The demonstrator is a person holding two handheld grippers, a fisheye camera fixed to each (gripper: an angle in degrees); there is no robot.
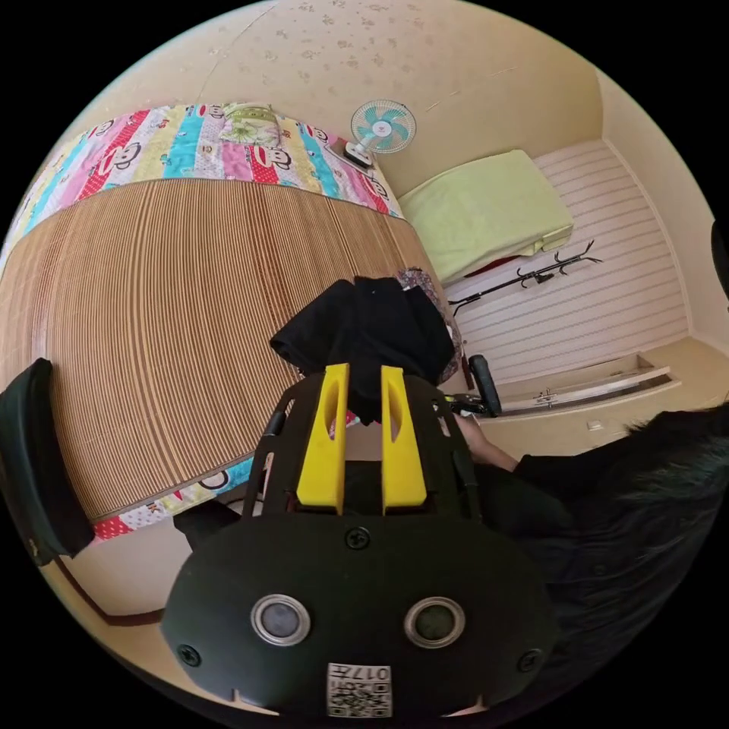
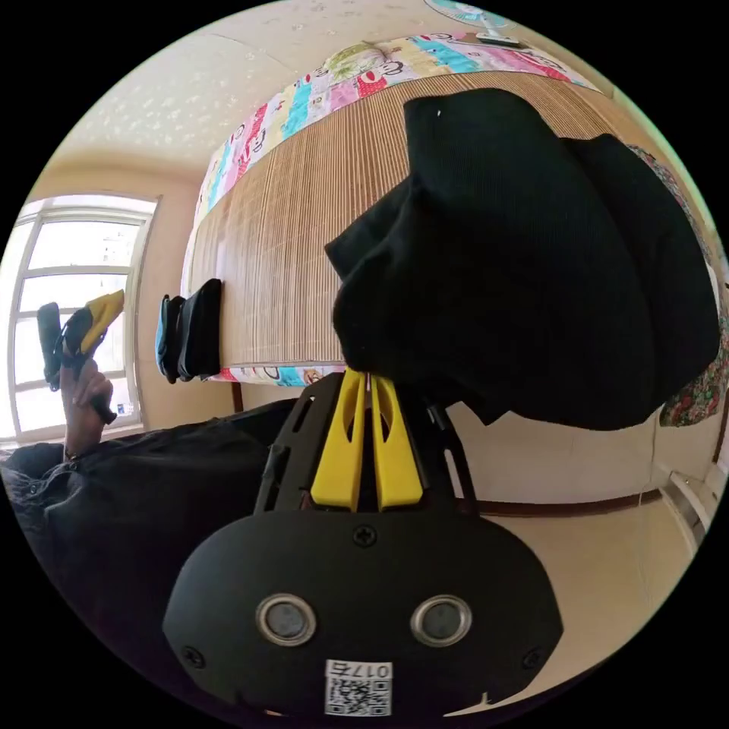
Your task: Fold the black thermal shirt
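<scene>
Right claw (image 2: 370, 383) clenched on bunched black shirt (image 2: 524, 258), lifted off the bed mat (image 2: 288, 250). Left claw (image 1: 363, 380) released, empty. Folding barely started, I'd say.

A folded pile (image 2: 190, 330) lies on the bed's mat (image 2: 296, 250), near its edge.

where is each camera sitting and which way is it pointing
Left gripper view: rides on the left gripper, looking across the bamboo mat toward the fan; its parted yellow jaws and the person's sleeve show.
Right gripper view: rides on the right gripper, looking along the mat toward the window; its jaws pinch the black shirt, and a hand raises the left gripper.
Shared: shirt, mat, patterned quilt.
</scene>
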